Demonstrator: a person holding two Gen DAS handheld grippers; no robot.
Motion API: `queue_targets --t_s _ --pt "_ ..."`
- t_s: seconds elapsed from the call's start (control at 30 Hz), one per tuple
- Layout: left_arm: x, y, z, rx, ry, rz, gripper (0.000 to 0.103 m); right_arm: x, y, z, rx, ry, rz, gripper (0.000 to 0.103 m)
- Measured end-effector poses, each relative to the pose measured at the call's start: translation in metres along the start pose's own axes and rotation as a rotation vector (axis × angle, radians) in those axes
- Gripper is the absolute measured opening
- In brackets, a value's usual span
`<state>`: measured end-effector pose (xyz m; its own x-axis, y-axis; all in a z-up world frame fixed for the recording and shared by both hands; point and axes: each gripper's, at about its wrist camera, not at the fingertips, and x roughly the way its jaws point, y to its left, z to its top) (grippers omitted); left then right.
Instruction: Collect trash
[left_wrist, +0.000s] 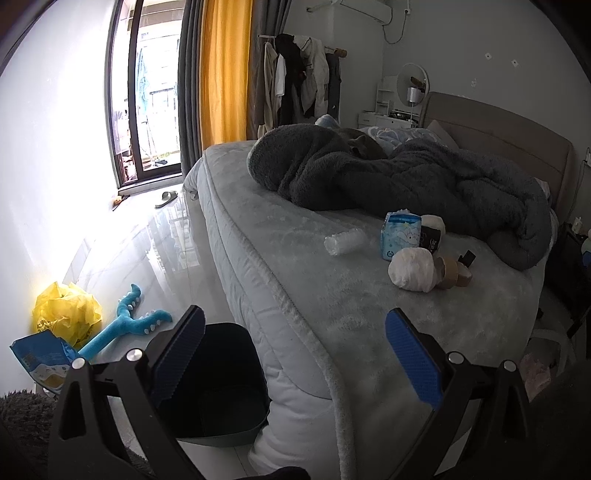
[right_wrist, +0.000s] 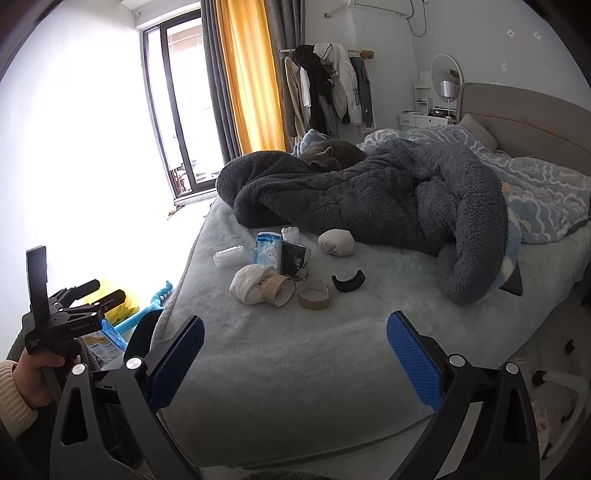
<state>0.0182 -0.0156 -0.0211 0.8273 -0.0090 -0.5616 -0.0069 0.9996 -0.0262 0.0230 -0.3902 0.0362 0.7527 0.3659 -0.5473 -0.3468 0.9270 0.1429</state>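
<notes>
Trash lies in a cluster on the bed: a blue tissue pack (right_wrist: 268, 248), a black wrapper (right_wrist: 295, 260), a white wad (right_wrist: 248, 284), cardboard tape rolls (right_wrist: 314, 294), a curved black piece (right_wrist: 348, 282), a clear plastic wrap (right_wrist: 229, 255) and a pale ball (right_wrist: 336, 242). The same cluster shows in the left wrist view, with the wad (left_wrist: 412, 268) and the tissue pack (left_wrist: 400, 234). A dark bin (left_wrist: 218, 384) stands on the floor beside the bed. My left gripper (left_wrist: 293, 360) is open and empty above the bin and bed edge. My right gripper (right_wrist: 295, 360) is open and empty over the bed's near part.
A grey fleece blanket (right_wrist: 369, 199) with a cat (right_wrist: 328, 155) on it covers the far bed. On the floor lie a yellow bag (left_wrist: 66, 314), a blue toy (left_wrist: 129, 325) and a blue pack (left_wrist: 44, 358). A glass door (left_wrist: 147, 103) is at the back left.
</notes>
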Motion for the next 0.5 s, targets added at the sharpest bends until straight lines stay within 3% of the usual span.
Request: queue_targets --t_s 0.5 --pt "0.0004 0.0021 -0.0005 -0.001 0.000 0.001 0.100 0.0005 0.0027 0.0015 -0.006 -0.002 0.000 0.100"
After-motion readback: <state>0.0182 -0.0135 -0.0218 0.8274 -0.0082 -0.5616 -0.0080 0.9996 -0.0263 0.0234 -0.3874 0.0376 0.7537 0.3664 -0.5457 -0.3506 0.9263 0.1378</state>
